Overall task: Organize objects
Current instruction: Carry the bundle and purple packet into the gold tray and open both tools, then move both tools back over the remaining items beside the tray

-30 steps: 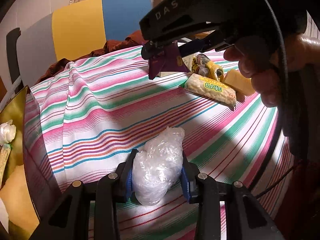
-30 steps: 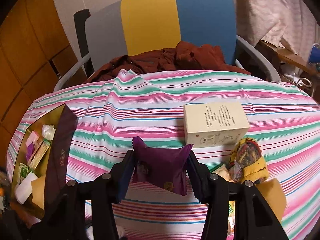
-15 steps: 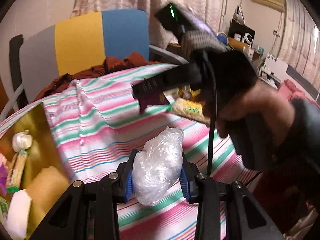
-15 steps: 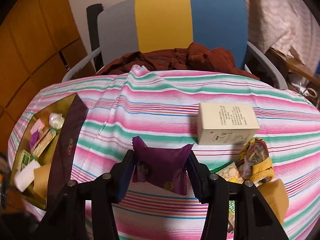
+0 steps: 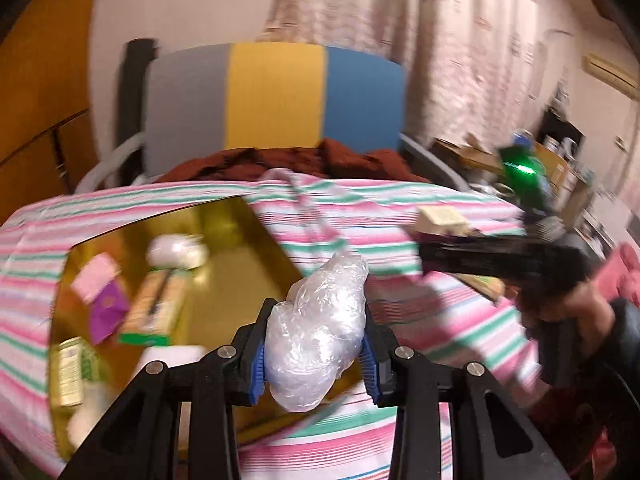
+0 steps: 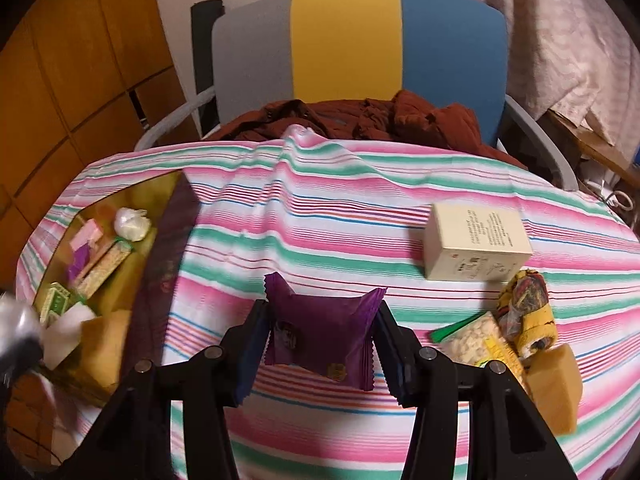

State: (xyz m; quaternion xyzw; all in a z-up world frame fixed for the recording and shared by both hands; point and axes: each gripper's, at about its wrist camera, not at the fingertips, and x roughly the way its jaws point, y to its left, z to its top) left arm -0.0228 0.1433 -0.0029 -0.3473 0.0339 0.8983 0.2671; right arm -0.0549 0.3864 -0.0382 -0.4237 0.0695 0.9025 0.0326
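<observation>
Your left gripper (image 5: pixel 316 354) pinches a crumpled clear plastic bundle (image 5: pixel 318 332), held above the right edge of the gold-lined box (image 5: pixel 240 240); that view is motion-blurred. Your right gripper (image 6: pixel 322 350) clamps a purple snack packet (image 6: pixel 320 340) over the striped tablecloth (image 6: pixel 320 220). Farther right lie a corn snack bag (image 6: pixel 478 340), a yellow wrapped bundle (image 6: pixel 528 312) and a cream carton (image 6: pixel 476 246). Beyond the table stands a grey, yellow and blue chair (image 6: pixel 352 44).
</observation>
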